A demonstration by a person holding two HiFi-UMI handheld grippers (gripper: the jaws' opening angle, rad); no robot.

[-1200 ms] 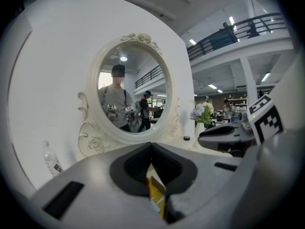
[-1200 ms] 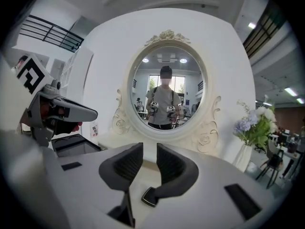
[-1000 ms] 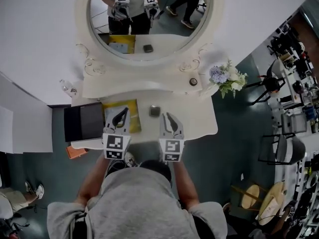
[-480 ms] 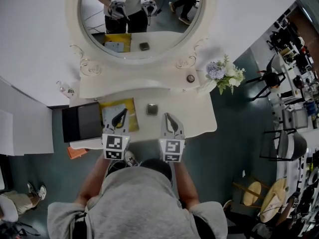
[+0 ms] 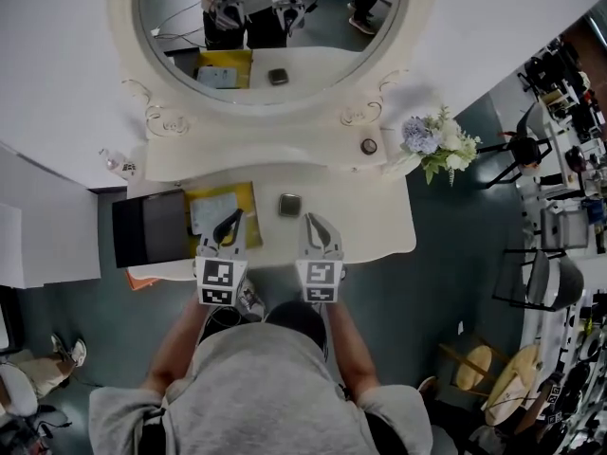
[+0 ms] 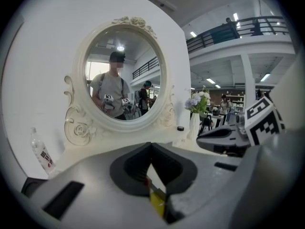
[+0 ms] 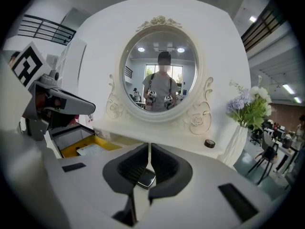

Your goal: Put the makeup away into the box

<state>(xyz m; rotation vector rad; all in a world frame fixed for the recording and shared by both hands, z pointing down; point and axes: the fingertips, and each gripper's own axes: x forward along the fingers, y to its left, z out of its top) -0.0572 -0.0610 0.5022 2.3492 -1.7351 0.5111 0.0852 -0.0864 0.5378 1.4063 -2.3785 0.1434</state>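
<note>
At the vanity table's [image 5: 375,221] near edge, the left gripper [image 5: 230,222] is closed on nothing over the yellow box [image 5: 254,203]. The right gripper [image 5: 313,224], also closed and empty, points at the compact [image 5: 290,205], which lies on bare tabletop beside the box. The box holds what may be paper. The mirror [image 5: 266,27] stands behind.

Your white dressing table [image 5: 379,226] holds a small dark case [image 5: 289,205] just ahead of your right claw [image 5: 313,221]. A yellow box [image 5: 250,202] lies by your left claw [image 5: 230,218]. A little round pot [image 5: 368,146] sits farther ahead.
</note>
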